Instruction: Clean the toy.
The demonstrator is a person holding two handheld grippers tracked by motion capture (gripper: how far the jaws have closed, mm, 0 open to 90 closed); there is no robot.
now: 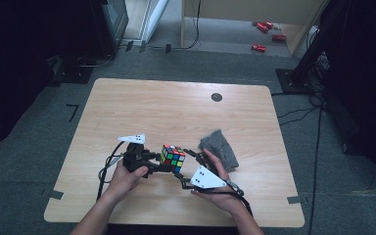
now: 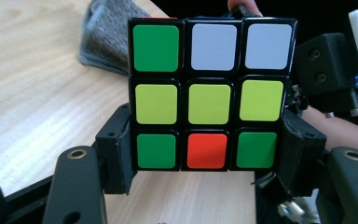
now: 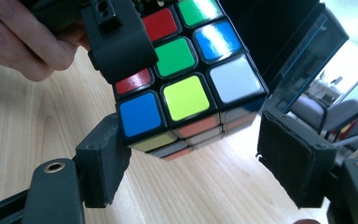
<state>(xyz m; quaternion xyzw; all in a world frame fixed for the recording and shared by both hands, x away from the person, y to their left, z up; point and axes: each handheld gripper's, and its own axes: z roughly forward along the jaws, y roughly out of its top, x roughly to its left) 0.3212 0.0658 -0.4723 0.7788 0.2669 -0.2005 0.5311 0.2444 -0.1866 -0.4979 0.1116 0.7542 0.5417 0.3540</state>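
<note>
A scrambled, black-framed plastic puzzle cube with coloured stickers [image 1: 172,157] sits held just above the pale wooden table [image 1: 176,112], close beside a crumpled grey felt cloth [image 1: 219,147] lying on the far side of the cube from the left gripper [image 1: 152,161]. That gripper is clamped on the cube, its padded jaws pressing the bottom layer on two opposite sides. The right gripper [image 3: 191,163] is released: one pad touches a cube corner, the other stands clear. The cube looks light, rigid and glossy, probably slippery on its stickers, with layers free to twist; flat pads on opposite faces of one layer seem the safest hold.
</note>
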